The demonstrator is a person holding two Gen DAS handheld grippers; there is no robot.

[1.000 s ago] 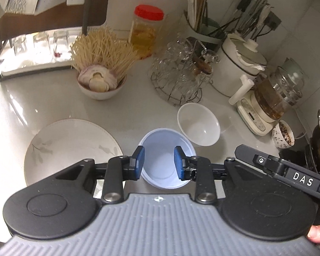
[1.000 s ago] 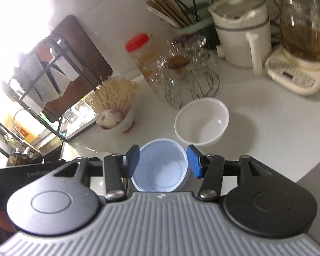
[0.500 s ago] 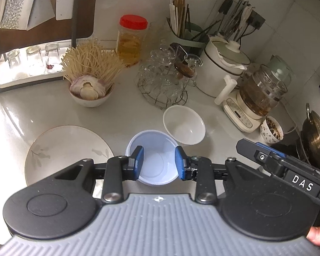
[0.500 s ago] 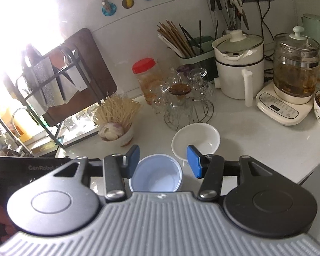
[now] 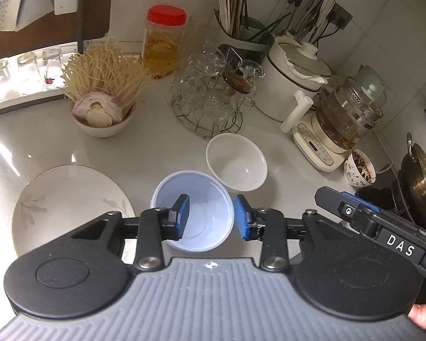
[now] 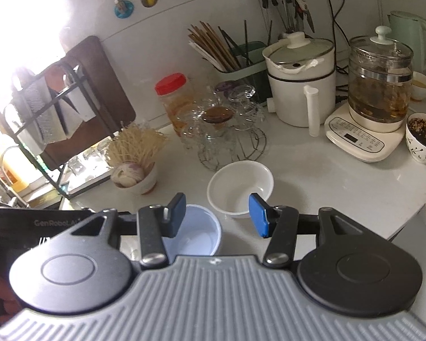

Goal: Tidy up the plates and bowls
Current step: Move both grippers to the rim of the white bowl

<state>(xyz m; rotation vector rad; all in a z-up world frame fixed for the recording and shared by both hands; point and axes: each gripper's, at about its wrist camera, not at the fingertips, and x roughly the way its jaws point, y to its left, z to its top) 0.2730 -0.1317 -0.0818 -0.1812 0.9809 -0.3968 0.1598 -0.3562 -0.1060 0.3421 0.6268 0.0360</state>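
We hold the left gripper [image 5: 211,217] above the pale blue plastic bowl [image 5: 191,210], which sits on the white counter [image 5: 162,153]. Its jaws have just been opening; they stand apart now, one blue pad over the bowl's inside and the other just outside its right rim, so the rim wall sits between them in the left wrist view, and neither pad presses on it as far as we can see.

The right gripper [image 6: 215,216] also stands apart with nothing between its pads; the same blue bowl [image 6: 196,237] lies below its left finger, and the white ceramic bowl [image 6: 240,189] lies beyond, between the two fingers in the right wrist view.

In the left wrist view the white bowl [image 5: 237,162] sits just beside the blue one, up and to the right; whether they touch we cannot tell. A large flat plate [image 5: 71,204] with a faint leaf print rests to the left of the blue bowl, near it. Farther back stands a small bowl of noodles and garlic [image 5: 102,108] (heaped well above its rim), and a wire rack of glassware [image 5: 210,105].
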